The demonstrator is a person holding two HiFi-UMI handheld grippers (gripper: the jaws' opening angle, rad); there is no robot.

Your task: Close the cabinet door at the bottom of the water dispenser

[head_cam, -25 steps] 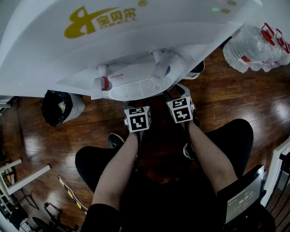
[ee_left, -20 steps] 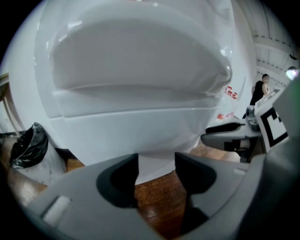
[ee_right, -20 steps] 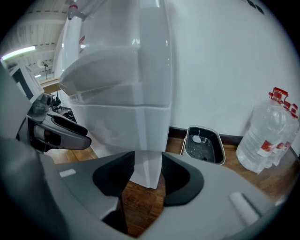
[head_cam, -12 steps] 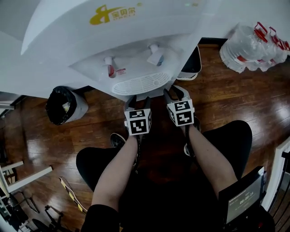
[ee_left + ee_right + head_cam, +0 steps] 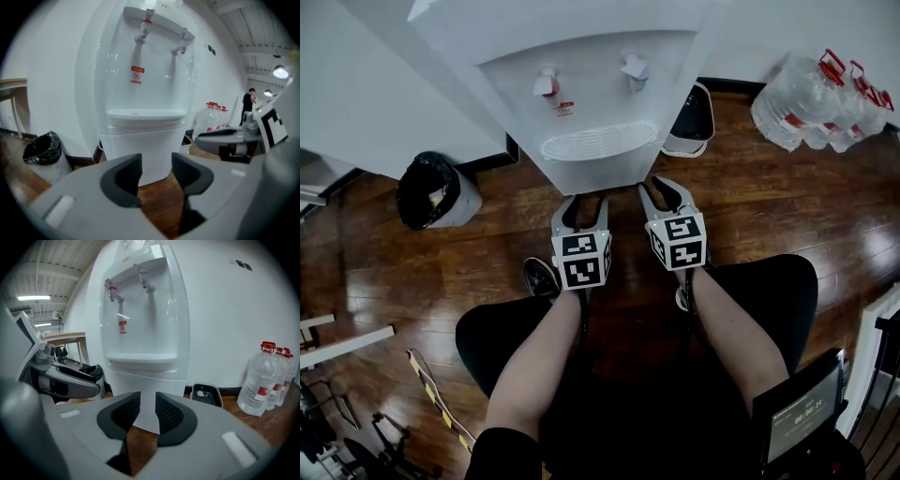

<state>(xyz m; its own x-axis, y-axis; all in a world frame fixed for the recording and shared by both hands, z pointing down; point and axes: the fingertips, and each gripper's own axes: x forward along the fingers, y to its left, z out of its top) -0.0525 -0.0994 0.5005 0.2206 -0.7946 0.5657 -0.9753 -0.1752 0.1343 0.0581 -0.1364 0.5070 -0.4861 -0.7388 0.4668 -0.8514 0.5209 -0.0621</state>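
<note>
Left tool [image 5: 582, 202] and right tool [image 5: 665, 191], jaws parted, just narrowing, nothing between them, held near the water dispenser [image 5: 591, 103], clear of its cabinet door [image 5: 602, 174].

The head view looked steeply down past the person's knees onto the water dispenser [image 5: 591, 112] and the wooden floor [image 5: 487, 267]. Both gripper views sat low, facing the dispenser's front from nearby. All three shared the dispenser; head and right gripper views also shared the water bottles [image 5: 820, 103].
</note>
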